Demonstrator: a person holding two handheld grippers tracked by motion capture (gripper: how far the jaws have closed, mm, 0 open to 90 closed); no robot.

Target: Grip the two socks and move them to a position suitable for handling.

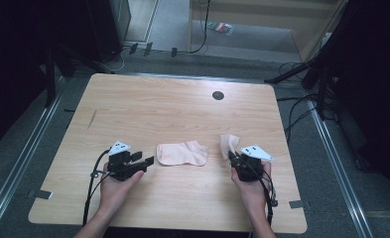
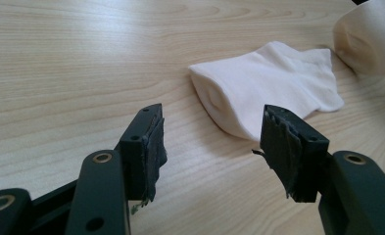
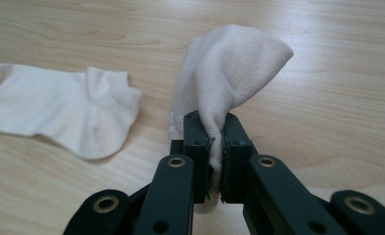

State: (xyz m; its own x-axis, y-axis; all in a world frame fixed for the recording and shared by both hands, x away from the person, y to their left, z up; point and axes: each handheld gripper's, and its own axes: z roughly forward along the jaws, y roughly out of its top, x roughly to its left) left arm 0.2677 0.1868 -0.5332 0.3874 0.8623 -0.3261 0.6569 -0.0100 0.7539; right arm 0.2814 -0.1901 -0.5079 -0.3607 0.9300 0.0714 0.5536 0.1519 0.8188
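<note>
A pale pink ankle sock (image 1: 182, 153) (image 2: 268, 88) (image 3: 58, 110) lies flat near the middle of the wooden table (image 1: 172, 109). My left gripper (image 1: 144, 161) (image 2: 212, 147) rests just left of it, jaws open, nothing between them, pointing at the sock's toe end. My right gripper (image 1: 232, 157) (image 3: 215, 147) is shut on a second pale pink sock (image 1: 228, 144) (image 3: 227, 73), which stands up bunched from the jaws, lifted off the table to the right of the flat sock. That held sock also shows at the far right edge of the left gripper view as a pale fold (image 2: 371, 39).
A round black grommet (image 1: 218, 95) sits in the table's far half. Cables and dark stands (image 1: 306, 79) surround the table on the floor. A person's hands come in from the near edge.
</note>
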